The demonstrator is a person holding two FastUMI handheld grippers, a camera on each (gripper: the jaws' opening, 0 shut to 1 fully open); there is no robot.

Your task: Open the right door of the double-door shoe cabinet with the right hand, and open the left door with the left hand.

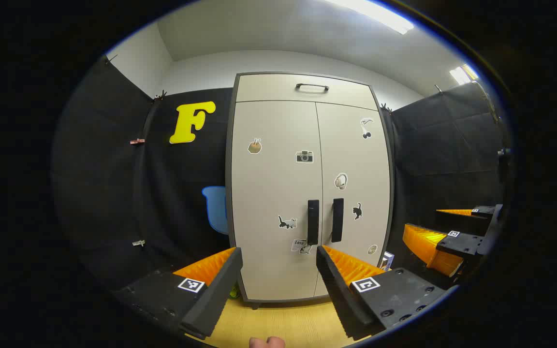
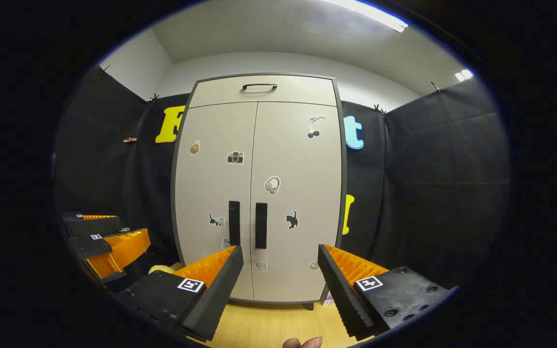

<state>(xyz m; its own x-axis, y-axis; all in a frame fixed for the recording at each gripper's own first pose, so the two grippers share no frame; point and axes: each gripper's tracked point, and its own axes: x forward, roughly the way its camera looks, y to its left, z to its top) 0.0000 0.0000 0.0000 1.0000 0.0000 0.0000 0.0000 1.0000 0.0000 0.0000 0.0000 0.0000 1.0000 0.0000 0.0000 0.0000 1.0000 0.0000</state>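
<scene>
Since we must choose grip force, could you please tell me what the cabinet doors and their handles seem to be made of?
Right door and left door: probably laminated board, matte beige, flat, with stickers on them. Right handle and left handle: black vertical bars, plastic or coated metal; cannot tell which.

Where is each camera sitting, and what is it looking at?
Left gripper view: rides on the left gripper, facing the closed shoe cabinet; its own open fingers show below, the right gripper off to the side.
Right gripper view: rides on the right gripper, facing the cabinet head-on; its open fingers show below, the left gripper off to the side.
Shared: cabinet, both door handles, wooden floor.
</scene>
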